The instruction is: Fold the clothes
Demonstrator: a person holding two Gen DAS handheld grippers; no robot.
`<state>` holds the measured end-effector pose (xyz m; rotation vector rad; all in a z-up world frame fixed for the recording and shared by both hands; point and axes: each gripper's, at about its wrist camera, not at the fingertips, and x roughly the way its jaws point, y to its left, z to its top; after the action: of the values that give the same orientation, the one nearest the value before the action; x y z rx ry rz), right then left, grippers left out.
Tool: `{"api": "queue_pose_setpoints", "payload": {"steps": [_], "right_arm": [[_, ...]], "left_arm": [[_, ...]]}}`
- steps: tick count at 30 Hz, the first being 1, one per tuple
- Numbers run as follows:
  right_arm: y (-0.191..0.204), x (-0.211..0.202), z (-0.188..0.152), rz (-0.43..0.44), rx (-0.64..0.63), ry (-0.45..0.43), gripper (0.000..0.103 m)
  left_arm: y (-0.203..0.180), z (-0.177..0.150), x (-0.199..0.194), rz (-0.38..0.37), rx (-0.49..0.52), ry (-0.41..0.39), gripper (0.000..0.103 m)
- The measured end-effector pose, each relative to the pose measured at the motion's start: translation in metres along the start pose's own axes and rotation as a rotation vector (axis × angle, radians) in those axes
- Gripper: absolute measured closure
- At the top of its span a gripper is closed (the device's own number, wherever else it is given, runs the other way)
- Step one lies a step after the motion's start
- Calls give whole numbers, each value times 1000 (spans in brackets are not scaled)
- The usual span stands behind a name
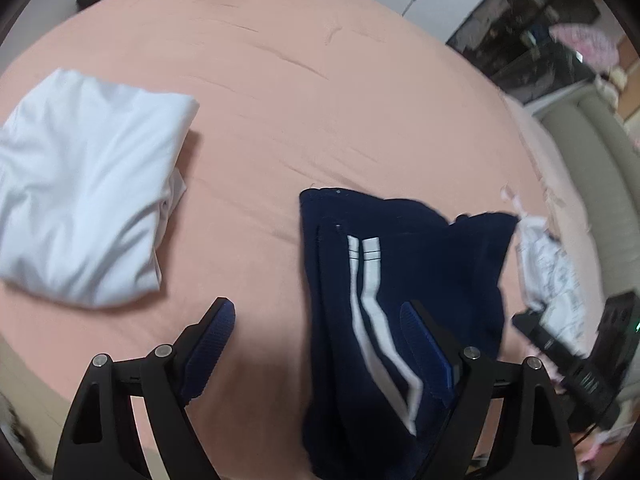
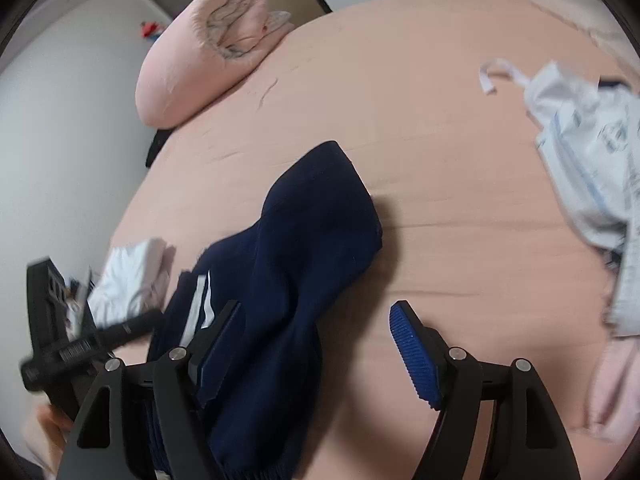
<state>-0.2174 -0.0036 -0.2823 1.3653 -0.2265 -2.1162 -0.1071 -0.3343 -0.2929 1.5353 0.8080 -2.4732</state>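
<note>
A navy garment with two white stripes (image 1: pixel 400 288) lies folded on the pink bed sheet (image 1: pixel 304 92). My left gripper (image 1: pixel 318 312) hovers open over its left edge; the right finger hangs above the navy cloth, the left finger above bare sheet, and nothing is pinched. In the right wrist view the same navy garment (image 2: pixel 296 248) lies under my right gripper (image 2: pixel 316 312), whose jaws stand wide apart with the cloth loose below them. The other gripper's black body (image 2: pixel 72 344) shows at the left there.
A folded white garment (image 1: pixel 84 188) lies at the left of the bed. A crumpled white printed garment (image 2: pixel 588 160) lies at the right. A rolled pink duvet (image 2: pixel 200 52) sits at the bed's far end. A grey sofa (image 1: pixel 592 152) stands beyond the bed's right edge.
</note>
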Motion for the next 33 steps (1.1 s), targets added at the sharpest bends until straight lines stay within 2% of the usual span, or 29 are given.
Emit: {"api": "queue_pose_setpoints", "payload": {"steps": [8,16,18,23,26,30,33], "right_arm": [[19,-28,-20,17,-63,-6,28],[37,-53,-48,-32,-117,-62,28],[45,-60,-57,-58,-152,-90,28],[67,-73,-74,-147,-294,-141,28],[81,-82,-86,-221,-412,-189,28],[99,-94,-107,-345,-602,-304,28],[111,-96,-126,-429,-761,-356,28]], "left_arm": [[-23,-18,-32,-22,46,-55,18],[-61,-32,-67,94,178,-146,18],[-75,-38,-81,133,242,-188,18],[-103,-56,-98,245,423,-285,18],[-108,-65,-97,269,503,-310,18],[-105,-71,-85,378,606,-314,18],[-105,-80,-79,446,710,-345,18]]}}
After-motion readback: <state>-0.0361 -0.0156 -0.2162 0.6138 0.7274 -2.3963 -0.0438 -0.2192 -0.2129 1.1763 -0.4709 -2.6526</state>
